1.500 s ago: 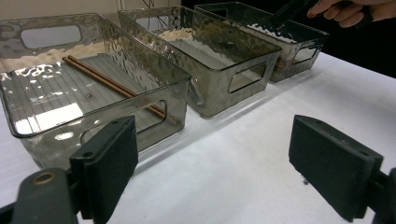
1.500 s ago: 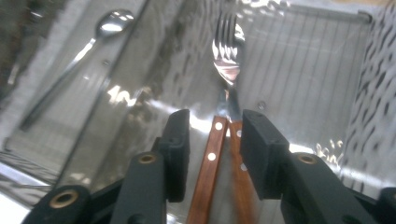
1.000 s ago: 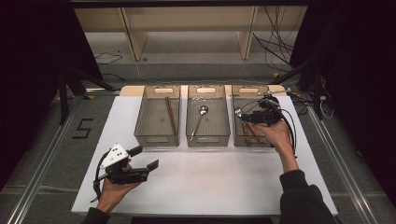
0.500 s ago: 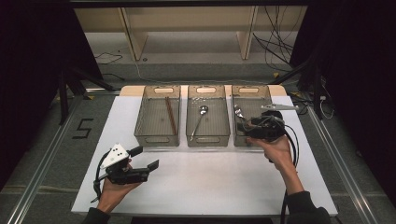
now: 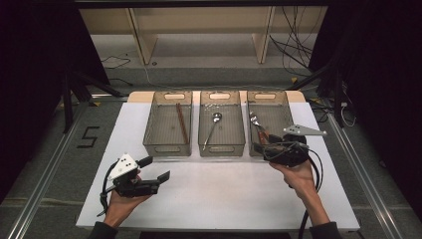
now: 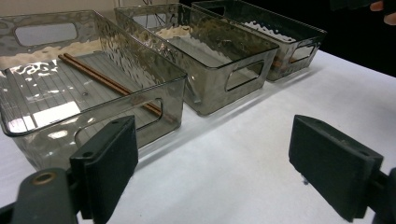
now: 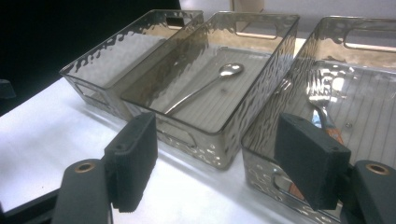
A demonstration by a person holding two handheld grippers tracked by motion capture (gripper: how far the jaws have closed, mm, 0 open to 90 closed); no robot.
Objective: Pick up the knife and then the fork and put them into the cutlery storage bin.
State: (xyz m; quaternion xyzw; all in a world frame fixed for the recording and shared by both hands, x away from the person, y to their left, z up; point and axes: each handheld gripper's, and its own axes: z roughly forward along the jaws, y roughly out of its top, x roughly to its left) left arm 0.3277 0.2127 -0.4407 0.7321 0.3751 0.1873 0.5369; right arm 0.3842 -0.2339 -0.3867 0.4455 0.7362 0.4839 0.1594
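Three clear grey bins stand in a row at the table's far side. The left bin [image 5: 149, 142] holds a pair of brown chopsticks [image 5: 182, 123], the middle bin [image 5: 222, 149] a metal spoon [image 5: 213, 127], and the right bin [image 5: 287, 107] a fork [image 5: 256, 122]. My left gripper [image 5: 155, 168] is held low over the white table, near its front left, jaws wide open and empty; ahead of it lie the chopsticks [image 6: 102, 81]. My right gripper [image 5: 261, 144] hovers at the right bin's front wall, open and empty, facing the spoon [image 7: 205, 88] and fork [image 7: 322, 109].
The white tabletop [image 5: 224, 194] spreads between the bins and the person's hands. A wooden shelf frame [image 5: 199, 30] and loose cables [image 5: 293, 55] lie on the floor beyond the table. Metal rails [image 5: 45, 174] run along both sides.
My right gripper has drawn back from over the right bin toward the person, ending at the bin's front wall. The left gripper has stayed put.
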